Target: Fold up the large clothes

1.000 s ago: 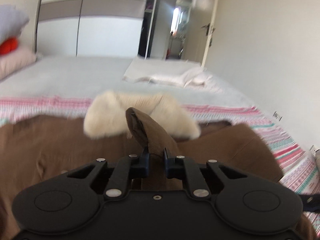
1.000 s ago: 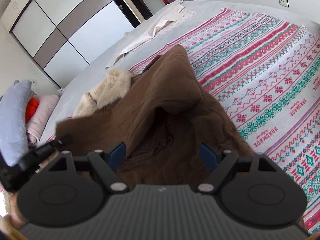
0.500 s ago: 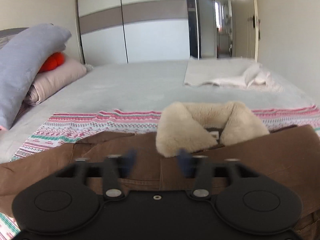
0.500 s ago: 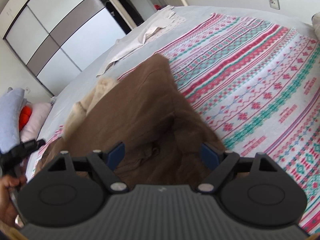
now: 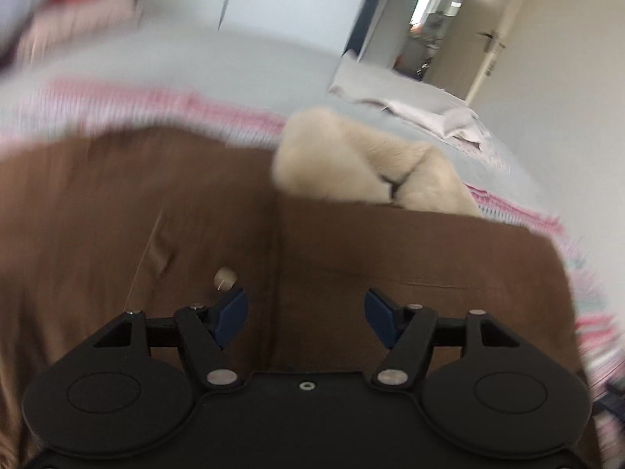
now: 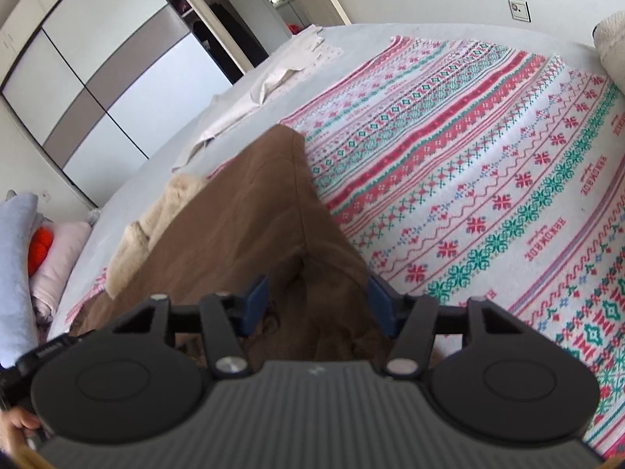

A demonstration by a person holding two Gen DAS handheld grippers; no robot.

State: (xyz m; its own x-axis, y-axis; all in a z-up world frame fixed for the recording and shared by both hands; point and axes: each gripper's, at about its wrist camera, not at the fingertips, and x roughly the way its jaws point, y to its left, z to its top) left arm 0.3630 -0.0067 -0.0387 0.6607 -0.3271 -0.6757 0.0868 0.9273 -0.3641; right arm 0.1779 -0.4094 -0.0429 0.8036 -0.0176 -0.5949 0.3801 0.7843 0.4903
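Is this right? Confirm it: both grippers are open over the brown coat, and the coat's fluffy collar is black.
Not quite. Both the left gripper and the right gripper are open over the brown coat, but the fluffy collar is cream, not black. The left wrist view shows it most clearly; the right wrist view shows it too.

The left gripper has its jaws spread wide, gripping nothing. The right gripper likewise has its jaws wide apart. A bare hand shows at the near left edge.
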